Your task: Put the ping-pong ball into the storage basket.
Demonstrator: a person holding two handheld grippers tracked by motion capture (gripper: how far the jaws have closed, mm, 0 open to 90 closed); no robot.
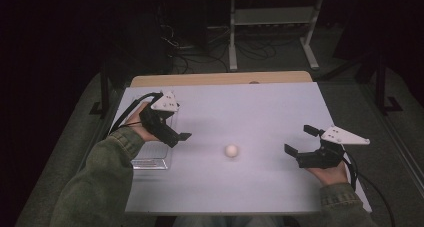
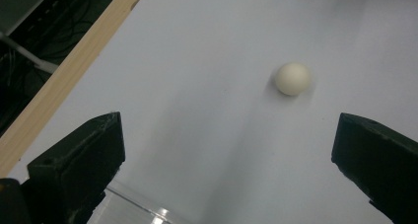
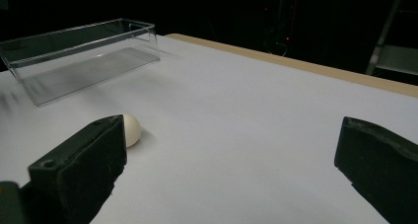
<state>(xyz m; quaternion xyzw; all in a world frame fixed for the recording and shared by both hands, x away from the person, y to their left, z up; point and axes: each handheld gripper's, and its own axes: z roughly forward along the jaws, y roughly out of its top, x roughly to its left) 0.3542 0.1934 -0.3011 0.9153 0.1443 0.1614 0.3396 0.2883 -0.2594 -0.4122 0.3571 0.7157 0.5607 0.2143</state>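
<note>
A small cream ball (image 1: 231,150) lies on the white table top (image 1: 240,107), between the two hands. My left gripper (image 1: 179,128) hovers over the clear plastic box (image 1: 152,157) at the table's left side, open and empty, pointing toward the ball. In the left gripper view the ball (image 2: 293,78) lies ahead of the wide-apart jaws, right of centre. My right gripper (image 1: 300,140) stands open to the right of the ball, nothing in it. In the right gripper view the ball (image 3: 133,129) peeks out from behind the left jaw, and the clear box (image 3: 84,54) lies beyond it, empty.
A wooden strip (image 1: 220,79) runs along the table's far edge. Beyond it on the dark floor are a white metal frame (image 1: 272,17) and loose cables (image 1: 200,47). A corner of the box (image 2: 133,209) shows below the left jaws.
</note>
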